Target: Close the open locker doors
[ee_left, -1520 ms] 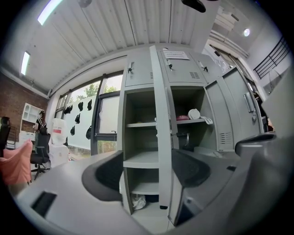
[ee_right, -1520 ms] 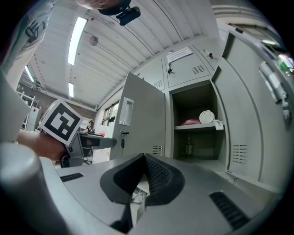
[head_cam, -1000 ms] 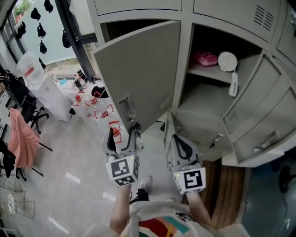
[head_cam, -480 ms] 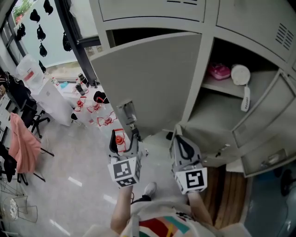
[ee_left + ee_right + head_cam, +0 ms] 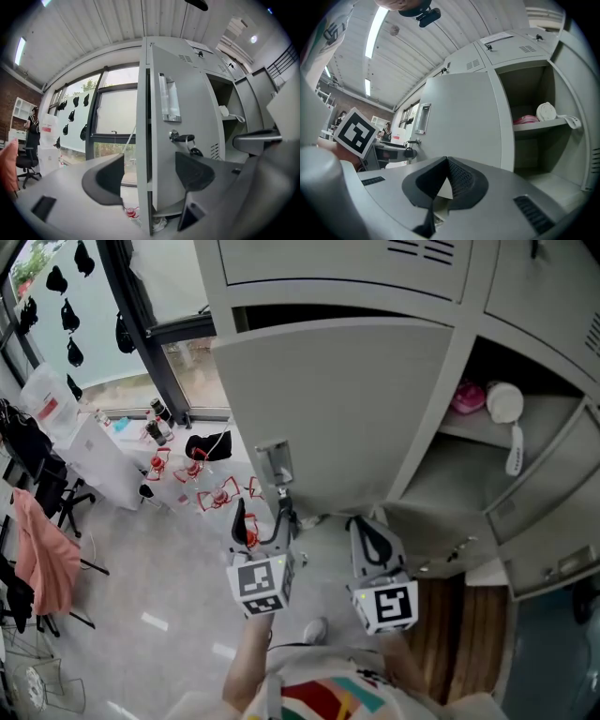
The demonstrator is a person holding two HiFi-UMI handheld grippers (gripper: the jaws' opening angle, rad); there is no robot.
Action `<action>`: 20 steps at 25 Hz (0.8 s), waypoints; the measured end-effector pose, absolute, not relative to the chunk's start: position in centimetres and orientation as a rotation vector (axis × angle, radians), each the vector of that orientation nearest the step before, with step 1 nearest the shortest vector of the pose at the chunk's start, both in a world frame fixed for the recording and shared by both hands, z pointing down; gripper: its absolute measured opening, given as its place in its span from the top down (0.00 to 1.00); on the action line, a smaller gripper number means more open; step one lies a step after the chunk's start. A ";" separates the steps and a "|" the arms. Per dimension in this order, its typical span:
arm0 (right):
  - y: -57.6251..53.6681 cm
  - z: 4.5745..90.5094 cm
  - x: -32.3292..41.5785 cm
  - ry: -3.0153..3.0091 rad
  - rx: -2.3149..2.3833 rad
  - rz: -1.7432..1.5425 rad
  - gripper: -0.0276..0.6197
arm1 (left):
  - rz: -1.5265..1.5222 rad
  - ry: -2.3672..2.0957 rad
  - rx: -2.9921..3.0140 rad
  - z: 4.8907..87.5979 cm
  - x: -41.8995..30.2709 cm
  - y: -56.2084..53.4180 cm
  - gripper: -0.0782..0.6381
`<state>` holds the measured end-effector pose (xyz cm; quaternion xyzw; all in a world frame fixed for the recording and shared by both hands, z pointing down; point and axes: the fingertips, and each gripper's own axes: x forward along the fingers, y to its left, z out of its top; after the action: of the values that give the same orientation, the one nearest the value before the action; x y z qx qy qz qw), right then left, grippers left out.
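The big grey locker door point(image 5: 347, 409) stands partly open, with a handle plate point(image 5: 274, 463) and a key point(image 5: 183, 138) in its lock. My left gripper point(image 5: 264, 526) is open, and the door's free edge point(image 5: 149, 140) runs between its jaws without being clamped. My right gripper point(image 5: 367, 538) is shut on nothing, just below the door's lower edge. In the right gripper view my right gripper point(image 5: 446, 180) points at the door's face point(image 5: 459, 122). Beside it an open compartment holds a pink item point(image 5: 526, 118) and a round white thing point(image 5: 547, 111). Two smaller doors point(image 5: 548, 498) hang open at the right.
Closed locker doors point(image 5: 328, 263) run along the top. At the left, below a window, several bottles with red parts point(image 5: 211, 493) stand on the floor near a white table point(image 5: 84, 442). A pink cloth point(image 5: 42, 549) hangs on a chair. Wooden flooring point(image 5: 459, 634) lies at the lower right.
The big door has swung further toward its frame, and now hides more of the compartment behind it. My left gripper has moved along with the door's edge. The right gripper has hardly shifted.
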<state>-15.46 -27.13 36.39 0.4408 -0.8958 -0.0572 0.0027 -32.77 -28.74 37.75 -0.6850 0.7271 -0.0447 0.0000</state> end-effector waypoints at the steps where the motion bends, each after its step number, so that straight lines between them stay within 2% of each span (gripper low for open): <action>1: -27.4 36.4 -15.6 -2.800 1.399 -0.179 0.95 | -0.143 2.276 -2.165 37.8 -33.1 -29.2 0.42; 20: -29.0 38.3 -15.6 -2.618 1.616 -0.112 0.95 | -0.197 2.126 -2.299 38.5 -34.8 -37.5 0.42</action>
<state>-15.61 -28.97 38.34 0.5246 -0.8500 -0.0365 0.0315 -34.79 -37.49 38.53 -0.7328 0.6776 -0.0626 0.0018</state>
